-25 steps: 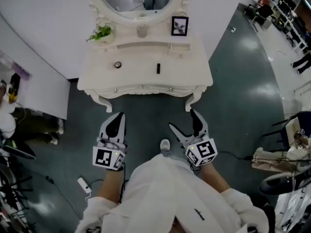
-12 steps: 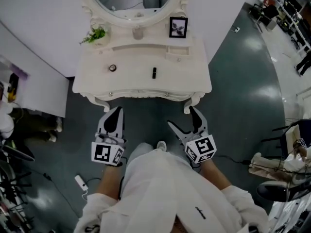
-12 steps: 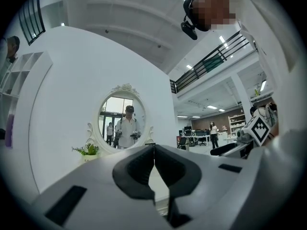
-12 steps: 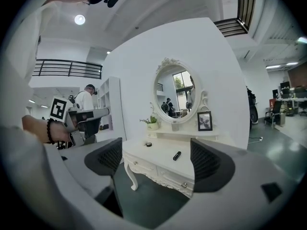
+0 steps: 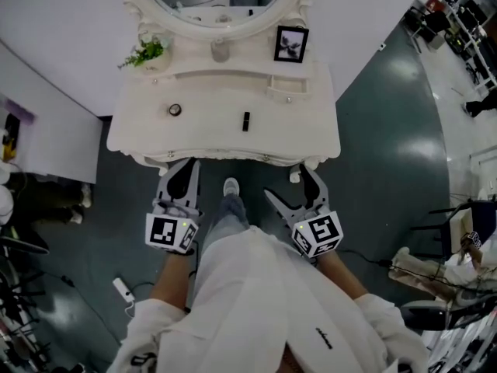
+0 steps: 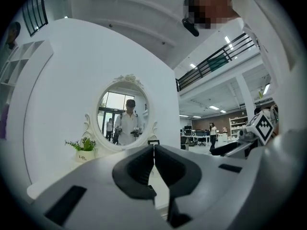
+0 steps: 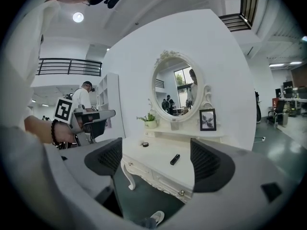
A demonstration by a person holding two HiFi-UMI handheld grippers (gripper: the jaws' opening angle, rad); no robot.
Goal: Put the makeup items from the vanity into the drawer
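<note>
I stand at the white vanity (image 5: 140,142), both grippers just short of its front edge. My left gripper (image 5: 185,169) has its jaws pressed together on nothing; my right gripper (image 5: 287,183) has them spread wide, empty. On the tabletop lie a black tube (image 5: 246,120) (slim, on its side) and, well apart to its left, a small round jar (image 5: 175,110). The drawer (image 7: 154,176) sits closed.

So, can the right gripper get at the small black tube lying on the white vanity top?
Probably yes. The right gripper is open and empty, just short of the front edge of the white vanity; the small black tube lies alone on bare top, nothing between them.
</note>
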